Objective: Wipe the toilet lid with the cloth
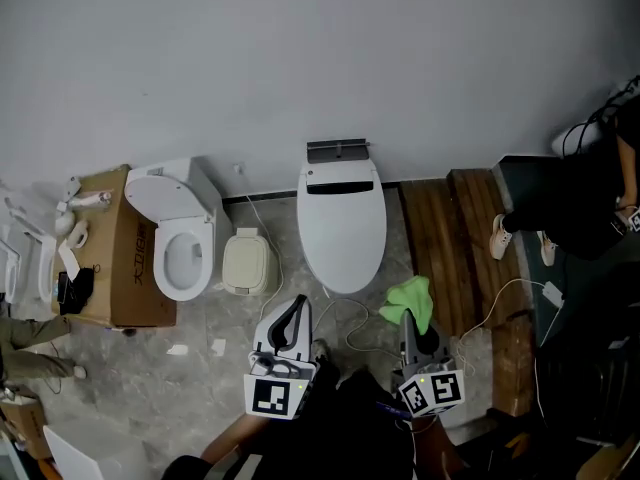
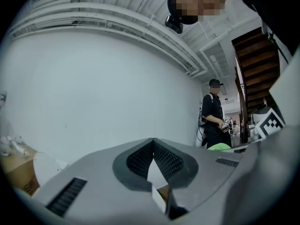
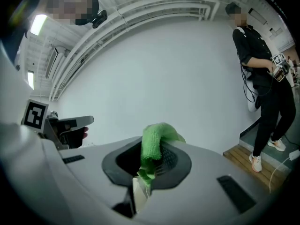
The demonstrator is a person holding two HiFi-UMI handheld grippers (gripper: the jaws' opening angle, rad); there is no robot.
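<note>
**Green cloth gripped in the right claw, beside the toilet lid**

The green cloth (image 3: 157,144) is clenched between the jaws of the right claw (image 1: 412,333), bunched up and draped over their tips. It sits just right of the closed white toilet lid (image 1: 342,223), apart from it. The left claw (image 1: 296,310) is near the lid's front edge, jaws pressed together at the tips with nothing between them. Further left stand a second toilet (image 1: 183,243) with its lid raised and a cardboard box (image 1: 128,268). A person (image 3: 262,74) stands by the wooden boards (image 1: 440,238) at the right.
</note>
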